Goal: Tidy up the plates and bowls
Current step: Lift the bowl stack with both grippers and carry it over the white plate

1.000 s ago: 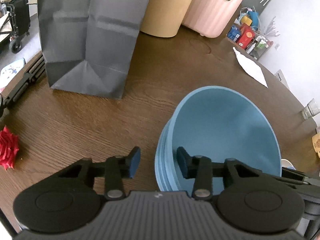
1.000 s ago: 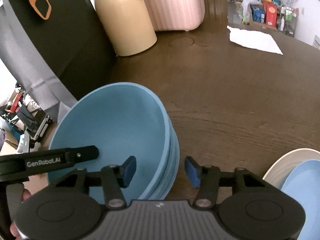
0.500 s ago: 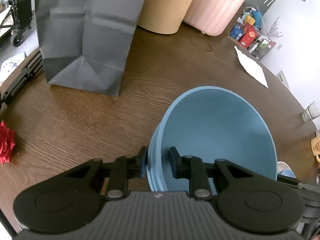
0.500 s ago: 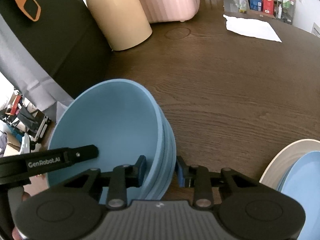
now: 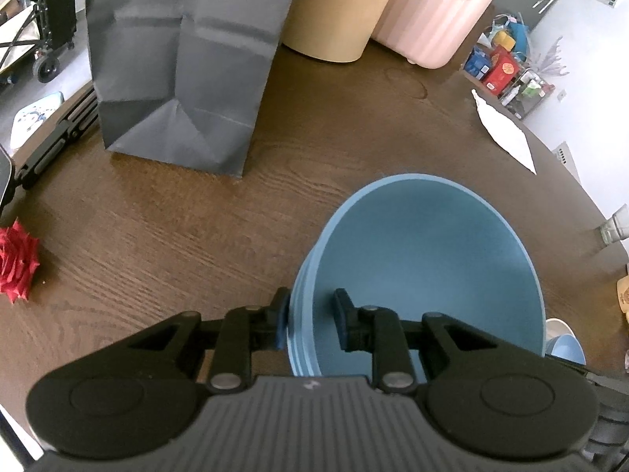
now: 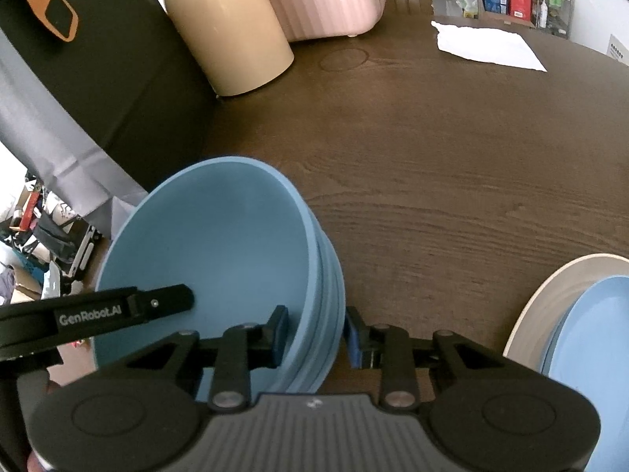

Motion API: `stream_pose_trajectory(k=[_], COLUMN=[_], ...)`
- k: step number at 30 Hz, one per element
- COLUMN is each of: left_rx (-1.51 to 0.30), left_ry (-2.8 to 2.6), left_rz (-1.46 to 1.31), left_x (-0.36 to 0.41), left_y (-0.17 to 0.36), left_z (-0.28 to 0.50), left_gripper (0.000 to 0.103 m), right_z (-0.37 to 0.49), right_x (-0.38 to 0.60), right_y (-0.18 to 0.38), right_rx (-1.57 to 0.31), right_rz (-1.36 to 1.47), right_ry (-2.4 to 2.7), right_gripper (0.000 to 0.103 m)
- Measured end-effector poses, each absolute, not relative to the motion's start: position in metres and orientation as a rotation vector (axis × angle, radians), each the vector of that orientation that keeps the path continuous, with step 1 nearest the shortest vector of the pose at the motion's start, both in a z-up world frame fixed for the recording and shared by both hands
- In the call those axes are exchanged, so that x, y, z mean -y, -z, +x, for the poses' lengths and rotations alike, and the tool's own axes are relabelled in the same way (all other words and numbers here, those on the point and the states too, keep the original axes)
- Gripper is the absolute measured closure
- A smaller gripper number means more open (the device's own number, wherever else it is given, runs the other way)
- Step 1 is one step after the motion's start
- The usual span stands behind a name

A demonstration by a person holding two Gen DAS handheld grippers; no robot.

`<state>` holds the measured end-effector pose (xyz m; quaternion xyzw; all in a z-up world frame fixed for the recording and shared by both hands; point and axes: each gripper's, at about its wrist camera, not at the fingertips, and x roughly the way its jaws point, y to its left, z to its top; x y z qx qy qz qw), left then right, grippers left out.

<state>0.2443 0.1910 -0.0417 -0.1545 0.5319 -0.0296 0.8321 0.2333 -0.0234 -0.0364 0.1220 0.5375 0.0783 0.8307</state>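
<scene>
Gripping the stack of blue bowls [image 5: 424,267] from both sides, I have my left tongs [image 5: 310,318] clamped on its left rim and my right tongs [image 6: 316,332] clamped on its right rim, both just closed onto it. The stack sits on the table [image 5: 165,220]. "GenRobot.AI" reads on the left tongs' arm.

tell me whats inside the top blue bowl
No food or object lies in the top blue bowl; only one finger of each claw, left claw and right claw, reaches in. The claw bodies hide its near part.
</scene>
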Motion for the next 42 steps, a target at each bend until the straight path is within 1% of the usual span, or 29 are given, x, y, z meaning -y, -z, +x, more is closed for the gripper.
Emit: stream_pose_trajectory(k=[11, 24, 42], left_rx=[-1.124, -1.102, -1.057], left_ry=[0.055, 0.056, 0.093], left_rz=[-0.322, -0.318, -0.289], left_x=[-0.189, -0.183, -0.152], left_y=[0.038, 0.022, -0.005], left_z=[0.237, 0.220, 0.187], left_gripper=[0.079, 0.079, 0.079], right_z=[0.225, 0.212, 0.175], right_x=[0.024, 0.029, 0.061], right_y=[0.034, 0.021, -0.004], right_rx=[-1.127, -1.100, -1.036], right_rz=[0.255, 0.259, 0.281], right_ry=[-0.164, -0.168, -0.143], right_gripper=[0.074, 0.074, 0.075])
